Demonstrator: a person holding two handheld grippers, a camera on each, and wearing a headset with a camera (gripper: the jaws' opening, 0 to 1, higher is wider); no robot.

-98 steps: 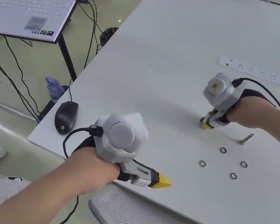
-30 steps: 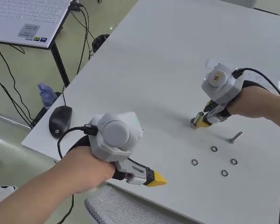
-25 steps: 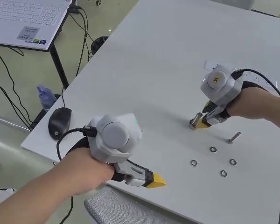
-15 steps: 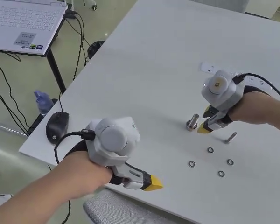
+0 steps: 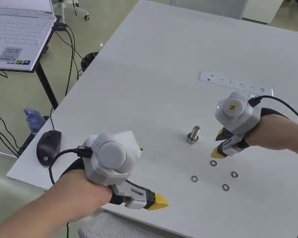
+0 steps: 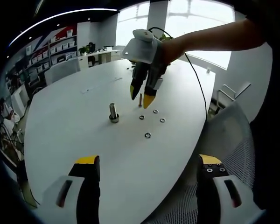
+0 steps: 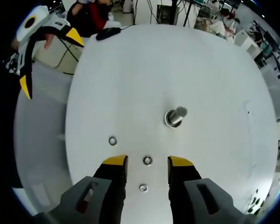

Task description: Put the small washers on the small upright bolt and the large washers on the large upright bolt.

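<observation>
Washers (image 5: 225,187), four of them, lie flat and apart from one another on the white tabletop (image 5: 154,74), not far in from its near edge. The large bolt (image 5: 193,134) stands upright on its head just beyond them, toward the middle. My right gripper (image 5: 218,144) hangs over the washer closest to that bolt, jaws set narrow and gripping nothing. In the right gripper view that washer sits between my two yellow tips, with two more washers close by. My left gripper (image 5: 156,201) hovers at the near edge, well apart from the washers, its jaws spread wide with nothing between them. A power strip (image 5: 235,83) lies farther in toward the far edge, and a mouse (image 5: 48,147) rests at the near left corner. Off the left edge the head view shows a laptop (image 5: 15,29) on a stand and a blue bottle (image 5: 34,119) on the floor among cables. The left gripper view adds a slim bolt (image 6: 140,100) under my right gripper's tips, though I cannot tell whether it lies or stands. It also shows a mesh chair (image 6: 233,154) by the near edge and bright windows (image 6: 196,28) behind.
</observation>
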